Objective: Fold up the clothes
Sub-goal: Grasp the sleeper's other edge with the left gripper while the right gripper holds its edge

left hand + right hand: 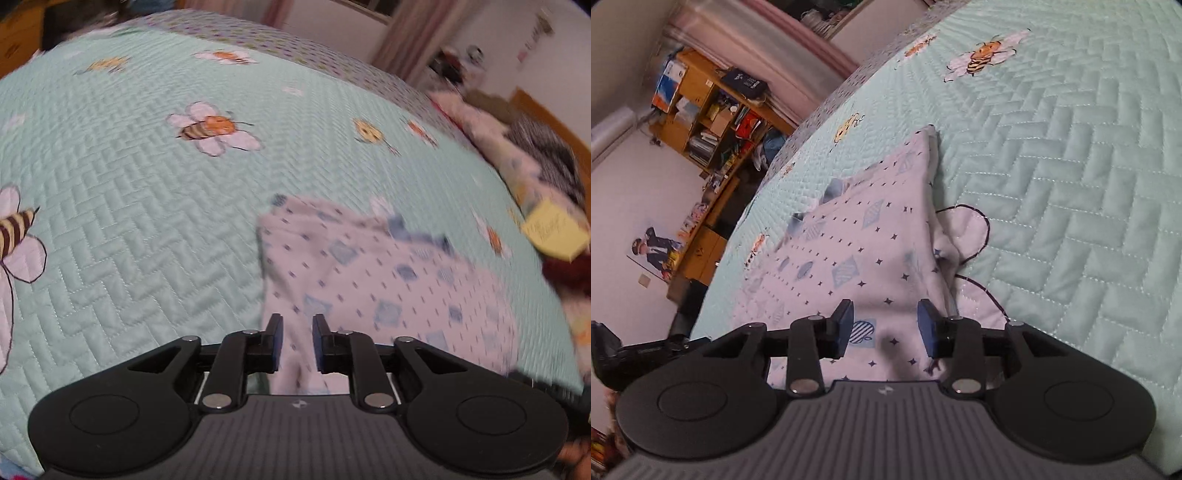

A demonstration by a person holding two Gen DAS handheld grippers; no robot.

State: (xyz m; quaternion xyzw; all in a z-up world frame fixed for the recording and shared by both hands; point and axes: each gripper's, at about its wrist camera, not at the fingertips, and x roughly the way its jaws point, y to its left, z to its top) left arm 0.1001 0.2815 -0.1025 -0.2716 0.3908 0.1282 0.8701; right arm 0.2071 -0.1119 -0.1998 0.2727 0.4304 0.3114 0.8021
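Garment, white cotton with blue diamond print (857, 251), spread on mint quilted bee-pattern bedspread (1071, 184), near its edge. Left gripper (297, 343) seen narrowly parted, cloth fold between fingers, ungripped. Right gripper (885, 328) held wide apart above cloth, nothing held.

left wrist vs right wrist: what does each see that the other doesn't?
Left wrist only: a yellow note and a heap of clothes along the bed's far side.
Right wrist only: a wooden shelf full of clutter and a poster on the wall.
Both: the patterned garment on the bee quilt, with the left gripper and right gripper open over it.
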